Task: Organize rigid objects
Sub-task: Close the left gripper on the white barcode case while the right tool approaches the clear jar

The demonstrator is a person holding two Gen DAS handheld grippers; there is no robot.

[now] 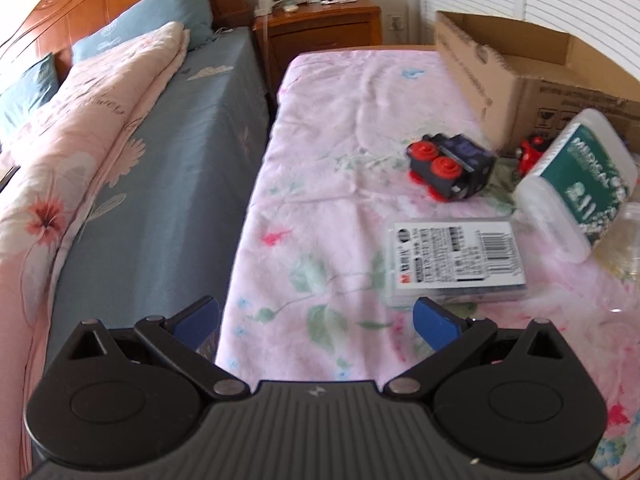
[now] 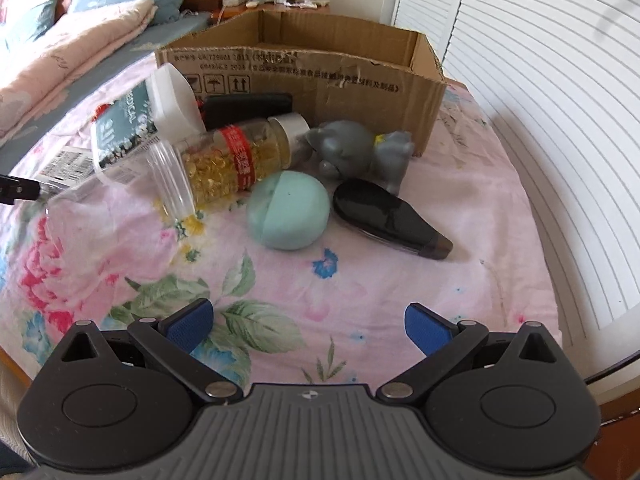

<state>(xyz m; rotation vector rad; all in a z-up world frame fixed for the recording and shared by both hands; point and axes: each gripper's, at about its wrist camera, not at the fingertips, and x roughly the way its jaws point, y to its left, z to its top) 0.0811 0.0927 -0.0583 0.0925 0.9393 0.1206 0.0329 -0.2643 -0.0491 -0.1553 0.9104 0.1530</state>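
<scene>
On the pink floral cloth lie a black toy truck with red wheels (image 1: 450,166), a flat clear box with a barcode label (image 1: 456,258) and a green-labelled white tub (image 1: 578,176). My left gripper (image 1: 316,320) is open above the cloth, just short of the flat box. In the right wrist view a bottle of yellow capsules (image 2: 228,164), a mint round case (image 2: 288,210), a grey cat figure (image 2: 360,148) and a black oval device (image 2: 388,216) lie before an open cardboard box (image 2: 320,80). My right gripper (image 2: 306,326) is open, nothing between its fingers.
A bed with a blue sheet (image 1: 160,168) and a folded pink quilt (image 1: 80,140) runs along the left. A wooden nightstand (image 1: 324,36) with a small fan stands at the back. White louvred doors (image 2: 560,120) close the right side. A black case (image 2: 248,108) leans against the box.
</scene>
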